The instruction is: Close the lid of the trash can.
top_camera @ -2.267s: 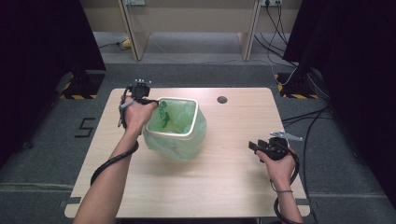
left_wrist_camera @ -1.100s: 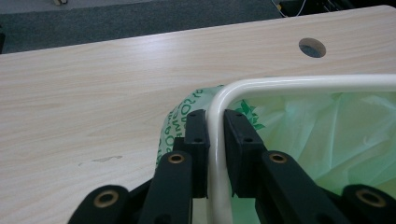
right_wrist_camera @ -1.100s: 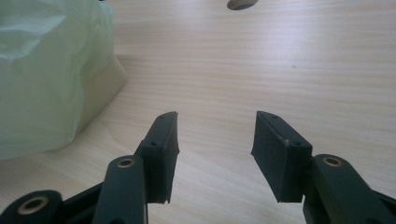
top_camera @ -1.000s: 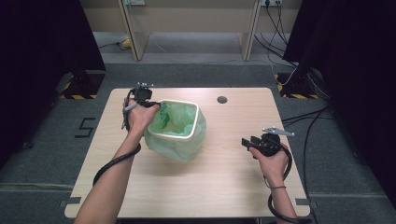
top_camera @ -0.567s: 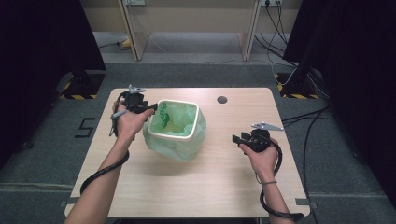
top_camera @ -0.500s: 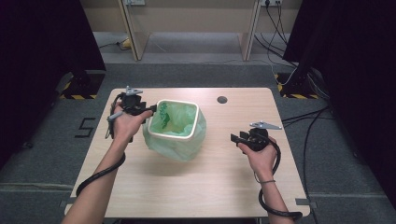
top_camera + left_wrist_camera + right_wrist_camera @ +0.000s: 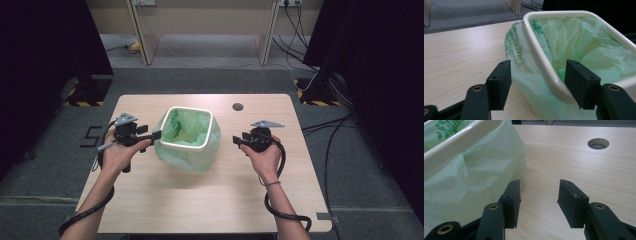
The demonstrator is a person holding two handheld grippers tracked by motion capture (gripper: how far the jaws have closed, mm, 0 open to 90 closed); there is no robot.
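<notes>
Left gripper [image 7: 537,85], jaws just opening, straddles the bin [image 7: 541,62] rim untouching.

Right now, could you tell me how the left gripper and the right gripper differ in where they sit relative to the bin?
The left gripper has the white bin rim and its green bag between its just-opening jaws; the right gripper has bare table between its jaws. The left sits at the bin's edge, the right stands apart beside it. Both are open.

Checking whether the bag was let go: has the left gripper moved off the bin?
Yes. The left gripper, jaws just opening, moved nearer the table's front, beside the bin.
</notes>
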